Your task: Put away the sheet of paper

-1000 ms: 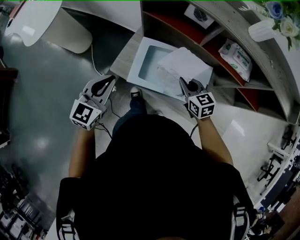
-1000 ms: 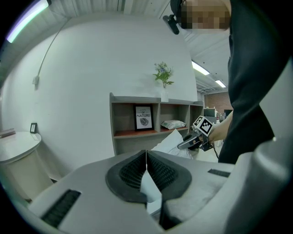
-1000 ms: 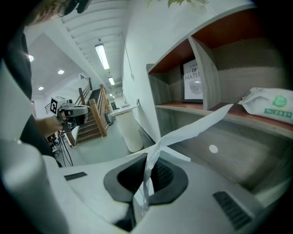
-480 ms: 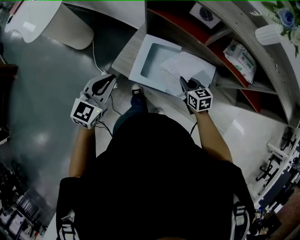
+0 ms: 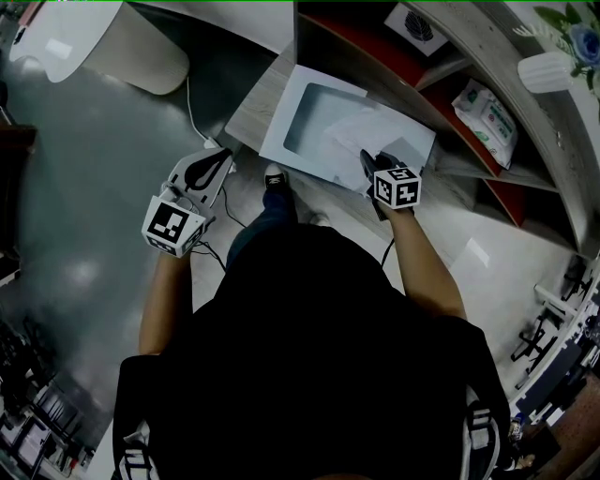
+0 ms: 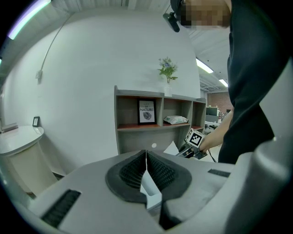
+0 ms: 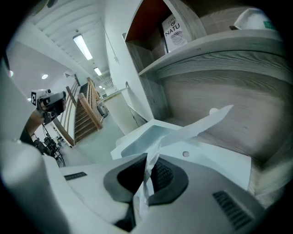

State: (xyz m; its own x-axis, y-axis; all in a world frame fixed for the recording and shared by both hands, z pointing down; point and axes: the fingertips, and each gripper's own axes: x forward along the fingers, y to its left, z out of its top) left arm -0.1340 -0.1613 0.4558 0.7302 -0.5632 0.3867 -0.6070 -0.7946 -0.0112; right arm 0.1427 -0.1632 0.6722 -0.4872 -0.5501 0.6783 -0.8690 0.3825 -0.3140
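Observation:
A white sheet of paper [image 5: 367, 129] lies slanted over a shallow white tray [image 5: 278, 141] on the low grey shelf top [image 5: 246, 105]. My right gripper [image 5: 367, 161] is shut on the paper's near edge, which stands crumpled between its pads [image 7: 158, 171]. In the right gripper view the sheet [image 7: 197, 129] stretches out above the tray's [image 7: 132, 139] hollow. My left gripper [image 5: 221, 161] hangs apart to the left over the floor. Its jaws [image 6: 146, 157] are closed, with no task object in them. It looks toward the right gripper [image 6: 194, 142].
A grey shelf unit with red backs [image 5: 487, 178] holds a pack of wipes [image 5: 484, 108] and a framed picture [image 5: 413, 24]. A white vase with flowers [image 5: 551, 67] stands on top. A cable [image 5: 187, 112] runs over the floor beside a white round table [image 5: 66, 42].
My right gripper has pushed forward with the paper, and the sheet has sunk flatter over the tray. My left gripper has stayed in place.

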